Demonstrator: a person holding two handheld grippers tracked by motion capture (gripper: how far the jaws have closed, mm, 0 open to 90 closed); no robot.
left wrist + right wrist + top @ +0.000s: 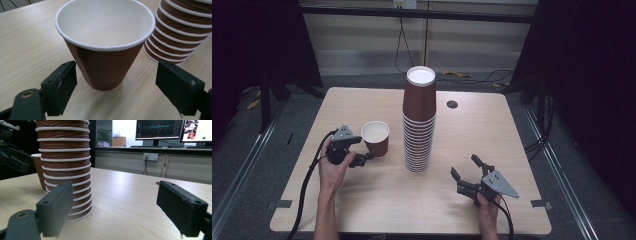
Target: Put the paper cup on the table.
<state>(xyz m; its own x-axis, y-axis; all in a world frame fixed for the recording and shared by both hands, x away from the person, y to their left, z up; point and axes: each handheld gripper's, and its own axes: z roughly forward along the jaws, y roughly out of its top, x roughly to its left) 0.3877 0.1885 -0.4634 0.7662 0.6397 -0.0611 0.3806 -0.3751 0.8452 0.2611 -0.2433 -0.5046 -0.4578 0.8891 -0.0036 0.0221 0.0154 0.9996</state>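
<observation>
We see the upright single cup (103, 45) standing just ahead of our left claw (115, 87), between its spread jaws and untouched, beside the cup stack (419, 120), while our right claw (472, 176) waits open, farther off.

Your brown ribbed paper cup (105, 47) stands upright, mouth up, empty, nearer the table's (362, 210) left edge.

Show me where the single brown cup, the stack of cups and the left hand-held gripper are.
single brown cup (105, 62): left gripper view, ribbed side wall.
stack of cups (418, 127): high view, middle of the stack.
left hand-held gripper (116, 82): left gripper view, midway between its fingertips.
</observation>
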